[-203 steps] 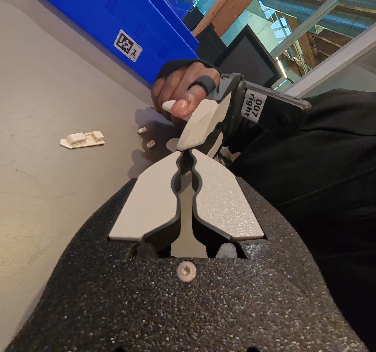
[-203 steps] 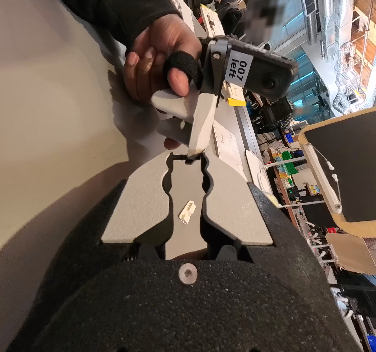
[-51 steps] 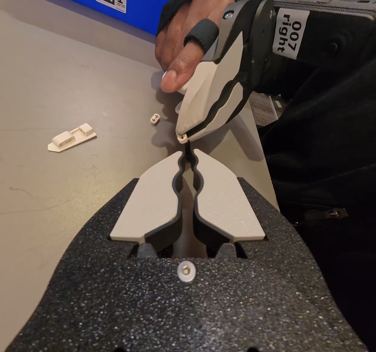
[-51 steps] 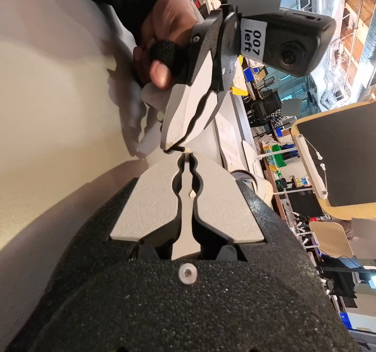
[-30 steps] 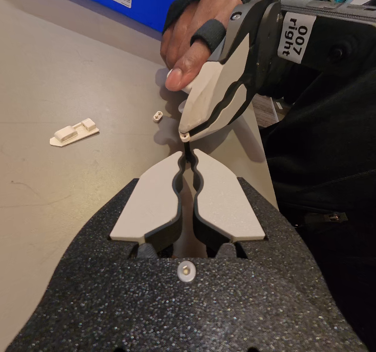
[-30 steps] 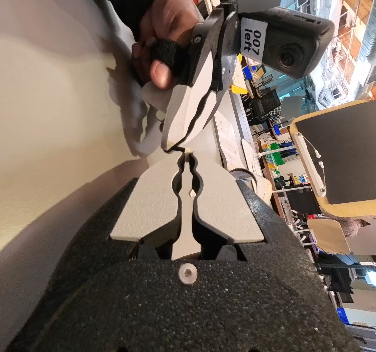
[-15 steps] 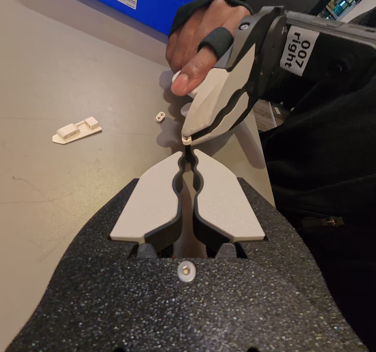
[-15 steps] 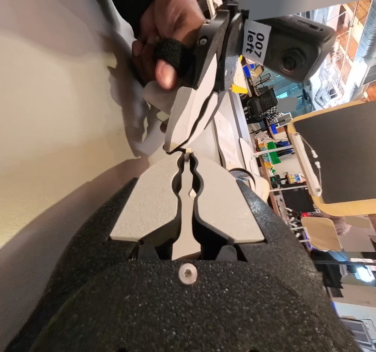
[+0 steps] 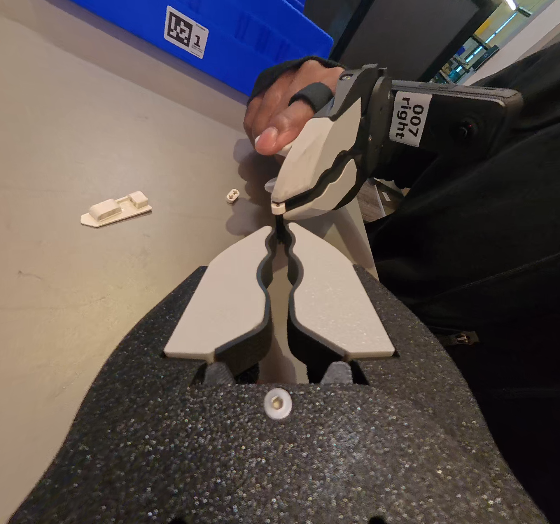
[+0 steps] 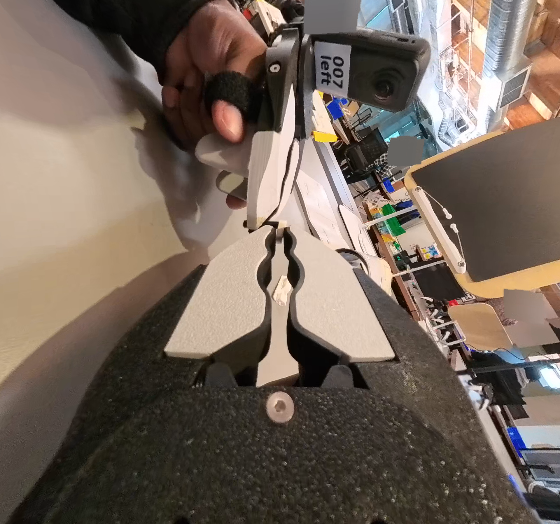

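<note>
Now the left gripper is clamped on a thin black pin, and the right gripper pinches a small white connector at the pin's upper end. Keeping pin and hole coaxial looks wise. A second white connector lies beyond it, a white flat part farther left. Since earlier, the right gripper has tilted lower.

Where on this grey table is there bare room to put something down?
The widest free patch lies between the blue bin and the flat white part, running leftward. More bare table lies nearer, left of the left tool. It is crowded where both tools meet, by the small white connector.
</note>
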{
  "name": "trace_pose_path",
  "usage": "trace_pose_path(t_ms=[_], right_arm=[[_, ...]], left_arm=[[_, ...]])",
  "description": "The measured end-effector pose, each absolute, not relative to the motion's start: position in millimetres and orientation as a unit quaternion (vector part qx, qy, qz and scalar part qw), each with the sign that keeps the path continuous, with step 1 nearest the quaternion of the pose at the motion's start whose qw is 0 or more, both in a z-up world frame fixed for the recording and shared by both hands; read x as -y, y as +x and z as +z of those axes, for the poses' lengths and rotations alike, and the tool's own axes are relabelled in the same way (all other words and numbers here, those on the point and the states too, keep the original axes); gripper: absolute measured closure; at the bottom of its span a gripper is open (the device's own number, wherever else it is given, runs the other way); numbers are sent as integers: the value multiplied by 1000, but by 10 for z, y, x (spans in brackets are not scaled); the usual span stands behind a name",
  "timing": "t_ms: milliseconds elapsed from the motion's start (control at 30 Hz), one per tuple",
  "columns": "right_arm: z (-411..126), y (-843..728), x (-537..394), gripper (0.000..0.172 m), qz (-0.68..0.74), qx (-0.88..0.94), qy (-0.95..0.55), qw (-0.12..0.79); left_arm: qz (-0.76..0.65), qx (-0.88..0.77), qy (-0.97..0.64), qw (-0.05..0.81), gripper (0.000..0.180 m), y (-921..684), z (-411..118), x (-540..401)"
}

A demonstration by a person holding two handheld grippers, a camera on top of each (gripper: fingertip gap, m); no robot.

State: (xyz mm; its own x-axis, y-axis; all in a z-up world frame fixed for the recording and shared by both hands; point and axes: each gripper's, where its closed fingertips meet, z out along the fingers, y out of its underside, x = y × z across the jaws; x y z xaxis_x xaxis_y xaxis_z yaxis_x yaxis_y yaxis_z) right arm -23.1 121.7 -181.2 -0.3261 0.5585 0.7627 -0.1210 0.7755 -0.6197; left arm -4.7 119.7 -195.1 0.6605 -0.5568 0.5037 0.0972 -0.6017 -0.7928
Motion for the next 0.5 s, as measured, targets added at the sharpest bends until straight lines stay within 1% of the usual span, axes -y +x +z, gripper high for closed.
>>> trace_pose_path(t_ms=[300,500], right_arm=[[-1866,-200,-1199,167,260,774,-99,569],[-1893,-186,-1165,167,257,779,-90,564]], left_arm=[[-382,-154,-814,409,177,-13,-2000,-1175],[-376,-161,-818,403,177,3,-2025,-1164]])
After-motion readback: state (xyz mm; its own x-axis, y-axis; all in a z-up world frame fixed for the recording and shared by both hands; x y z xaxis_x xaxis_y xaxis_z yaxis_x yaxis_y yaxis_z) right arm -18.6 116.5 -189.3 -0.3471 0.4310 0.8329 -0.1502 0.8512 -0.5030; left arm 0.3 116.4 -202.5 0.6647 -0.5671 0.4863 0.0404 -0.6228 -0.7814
